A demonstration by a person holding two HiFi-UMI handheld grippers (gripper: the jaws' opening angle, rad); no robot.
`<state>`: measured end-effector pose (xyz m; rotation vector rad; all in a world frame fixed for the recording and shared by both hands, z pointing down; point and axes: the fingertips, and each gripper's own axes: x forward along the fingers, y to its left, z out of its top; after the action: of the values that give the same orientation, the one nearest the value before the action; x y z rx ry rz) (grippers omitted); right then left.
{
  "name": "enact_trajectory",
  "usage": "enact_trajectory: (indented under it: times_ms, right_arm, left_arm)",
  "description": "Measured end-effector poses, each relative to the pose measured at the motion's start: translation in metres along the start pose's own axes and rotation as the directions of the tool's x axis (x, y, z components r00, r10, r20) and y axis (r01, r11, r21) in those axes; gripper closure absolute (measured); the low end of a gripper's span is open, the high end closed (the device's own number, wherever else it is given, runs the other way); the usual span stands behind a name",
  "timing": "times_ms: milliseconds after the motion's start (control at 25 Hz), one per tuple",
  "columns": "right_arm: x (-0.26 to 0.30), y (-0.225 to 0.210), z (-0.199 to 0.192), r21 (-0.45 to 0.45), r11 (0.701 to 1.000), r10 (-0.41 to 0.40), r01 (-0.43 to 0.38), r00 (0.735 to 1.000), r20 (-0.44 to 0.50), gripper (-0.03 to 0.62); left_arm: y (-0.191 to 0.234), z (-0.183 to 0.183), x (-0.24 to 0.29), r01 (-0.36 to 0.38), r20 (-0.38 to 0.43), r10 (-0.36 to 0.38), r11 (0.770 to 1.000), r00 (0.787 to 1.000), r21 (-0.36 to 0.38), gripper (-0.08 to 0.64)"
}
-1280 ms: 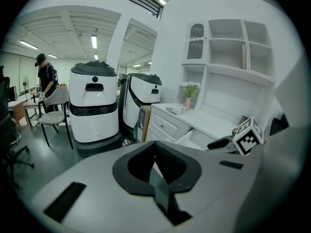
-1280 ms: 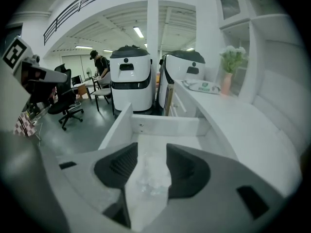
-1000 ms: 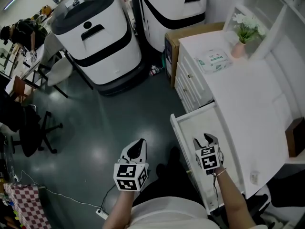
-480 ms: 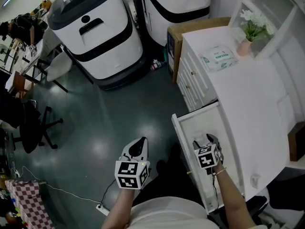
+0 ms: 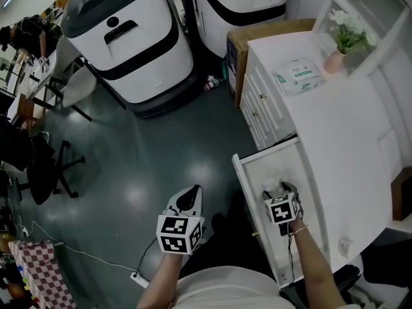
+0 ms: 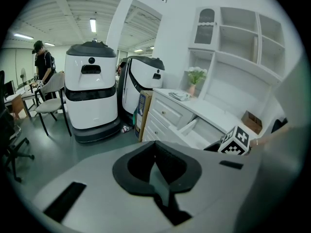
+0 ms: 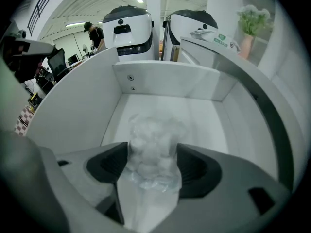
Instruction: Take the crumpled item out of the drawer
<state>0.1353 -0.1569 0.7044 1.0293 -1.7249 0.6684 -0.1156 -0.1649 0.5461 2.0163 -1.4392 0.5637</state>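
Observation:
The crumpled item (image 7: 153, 147), a wad of clear, whitish plastic, lies on the floor of the open white drawer (image 7: 165, 79). My right gripper (image 7: 151, 166) points steeply down into the drawer (image 5: 241, 179). Its jaws have just been opening and stand wide on either side of the wad, which fills the gap between them. In the head view the right gripper (image 5: 282, 189) hides most of the item. My left gripper (image 5: 187, 199) hangs over the dark floor left of the drawer. Seen in its own view, the left gripper (image 6: 158, 178) is shut and holds nothing.
The drawer juts from a white dresser (image 5: 341, 127) that bears a wipes pack (image 5: 299, 77) and a flower vase (image 5: 336, 60). Two big white machines (image 5: 129, 37) and a cardboard box (image 5: 257, 34) stand behind. Chairs (image 5: 45, 172) are at the left.
My right gripper has sunk deeper into the drawer and its jaws have spread wider around the wad. The left gripper has dropped slightly.

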Motion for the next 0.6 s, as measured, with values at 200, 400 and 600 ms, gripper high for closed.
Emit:
enact_trajectory:
  times_ms: [200,400,600]
  right_arm:
    - [0.0052,0.0009,-0.0006,-0.002,1.0,0.017,-0.017,1.0,-0.014,0.288]
    - [0.0073,0.0004,-0.0006,0.01,1.0,0.027,-0.027,1.0,-0.015,0.288]
    - [0.0063,0.0011,-0.0009,-0.001,1.0,0.026,-0.026,1.0,-0.014,0.29]
  left_arm:
    - [0.0003,-0.0012,0.0044,-0.002,-0.008,0.002,1.0,1.0,-0.004,0.566]
    - [-0.0004,-0.0024,0.0084,0.0,-0.017,0.0,1.0,1.0,-0.006,0.566]
    - [-0.0033,-0.0018,0.0083,0.018,-0.013,-0.019,1.0,1.0,-0.02,0.566]
